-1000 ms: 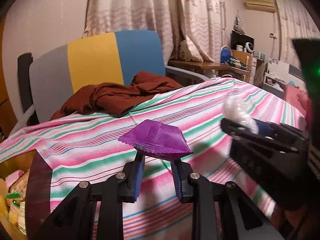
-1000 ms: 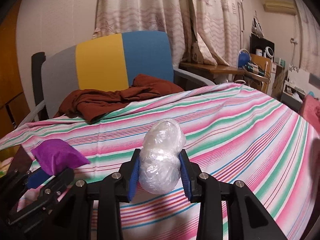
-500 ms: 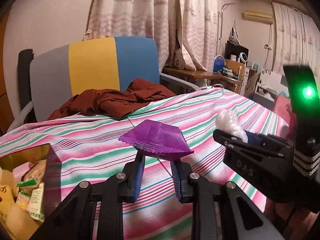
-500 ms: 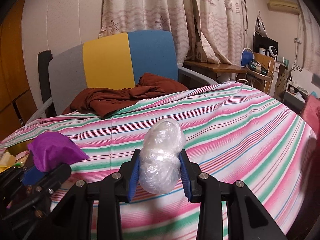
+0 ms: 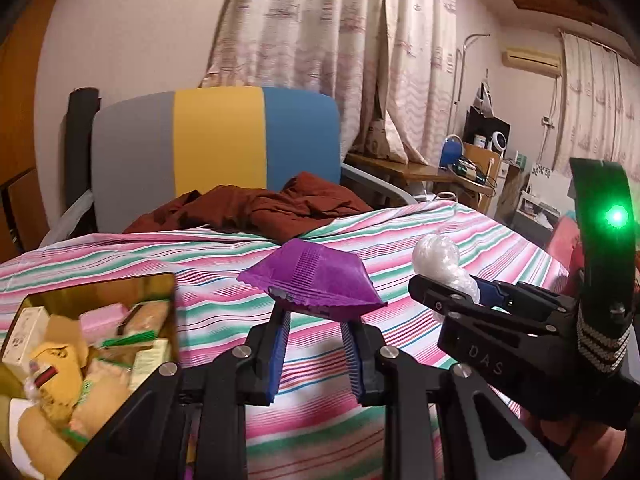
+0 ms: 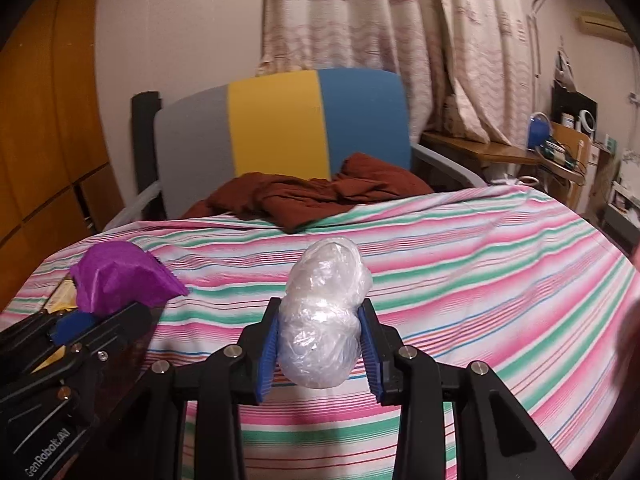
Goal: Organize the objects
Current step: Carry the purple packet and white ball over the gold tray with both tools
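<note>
Purple packet (image 5: 312, 280) sits pinched by its lower edge in the left gripper (image 5: 316, 344), held in the air above the striped cloth (image 5: 400, 240) and just right of the open box of snacks (image 5: 80, 344) at that cloth's near left edge. Right of it, the right gripper (image 6: 320, 344) is clamped on a clear plastic-wrapped bundle (image 6: 324, 320), also above the striped cloth, with a brown garment (image 6: 320, 196) lying at the cloth's far edge against a grey, yellow and blue chair back (image 6: 280, 128).

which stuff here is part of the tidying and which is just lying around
In the job: purple packet in left gripper; clear plastic bundle in right gripper; snack box.
Lying about: brown cloth, chair, striped tablecloth.
</note>
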`<action>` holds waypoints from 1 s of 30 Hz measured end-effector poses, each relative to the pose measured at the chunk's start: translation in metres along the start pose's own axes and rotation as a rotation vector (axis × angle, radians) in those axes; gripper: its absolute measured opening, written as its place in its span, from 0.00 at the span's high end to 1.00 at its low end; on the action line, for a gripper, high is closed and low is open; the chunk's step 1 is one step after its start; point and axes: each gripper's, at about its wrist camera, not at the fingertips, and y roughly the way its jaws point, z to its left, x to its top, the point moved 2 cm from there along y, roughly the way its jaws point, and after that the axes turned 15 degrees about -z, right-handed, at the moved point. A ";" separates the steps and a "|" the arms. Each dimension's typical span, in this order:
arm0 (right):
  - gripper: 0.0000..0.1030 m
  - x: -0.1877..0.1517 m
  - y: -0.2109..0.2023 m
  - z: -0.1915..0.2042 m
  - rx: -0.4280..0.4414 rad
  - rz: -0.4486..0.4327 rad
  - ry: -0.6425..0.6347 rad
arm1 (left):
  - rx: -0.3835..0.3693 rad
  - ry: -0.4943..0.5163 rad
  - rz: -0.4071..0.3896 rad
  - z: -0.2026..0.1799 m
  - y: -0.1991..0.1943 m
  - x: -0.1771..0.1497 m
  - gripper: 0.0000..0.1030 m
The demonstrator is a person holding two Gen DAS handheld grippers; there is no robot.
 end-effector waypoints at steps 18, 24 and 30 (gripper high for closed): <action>0.64 -0.012 -0.024 0.116 0.302 0.040 -0.136 | 0.145 -0.062 -0.051 0.087 -0.077 0.001 0.76; 0.64 -0.018 -0.027 0.143 0.381 0.073 -0.172 | 0.247 -0.054 -0.070 0.124 -0.106 -0.003 0.76; 0.64 -0.029 -0.040 0.174 0.511 0.103 -0.218 | 0.343 -0.087 -0.052 0.164 -0.133 -0.015 0.76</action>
